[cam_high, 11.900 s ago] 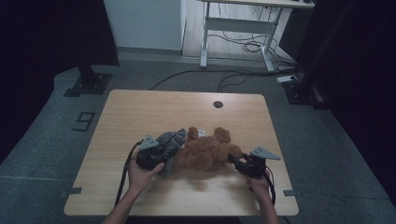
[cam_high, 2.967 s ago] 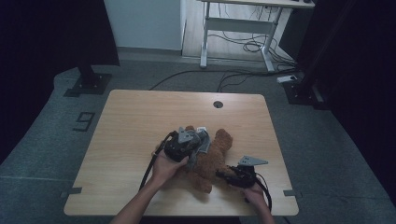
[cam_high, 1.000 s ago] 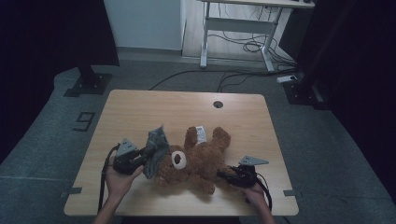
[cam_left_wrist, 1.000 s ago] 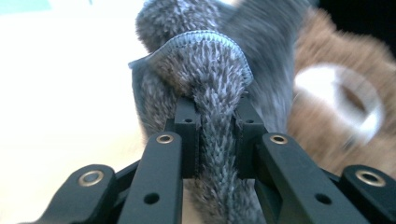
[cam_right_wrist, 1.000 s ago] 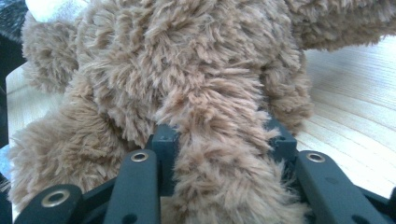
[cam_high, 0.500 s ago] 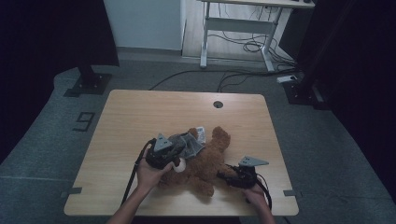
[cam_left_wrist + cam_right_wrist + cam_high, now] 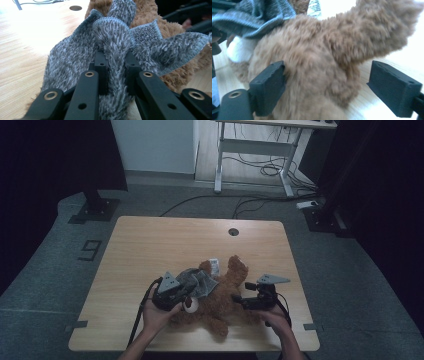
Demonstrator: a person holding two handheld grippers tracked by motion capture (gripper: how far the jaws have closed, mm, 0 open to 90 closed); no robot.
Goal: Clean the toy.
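The teddy bear (image 7: 220, 300) is warm brown plush with a white muzzle (image 7: 238, 51) and a white printed tag (image 7: 214, 266). The cloth (image 7: 112, 45) is grey, flecked with white, with a paler grey-blue stitched hem. Both grippers' jaws are matt black. The table (image 7: 150, 245) is pale wood grain.

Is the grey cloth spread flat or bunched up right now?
Bunched up. The grey cloth is gathered into folds, pinched between the shut left gripper, lying against the brown teddy bear.

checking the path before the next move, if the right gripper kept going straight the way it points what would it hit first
Most likely the teddy bear. The right gripper has just been opening its jaws, which now stand wide on either side of the brown plush, and the bear's body lies right ahead between them. Depth is hard to judge.
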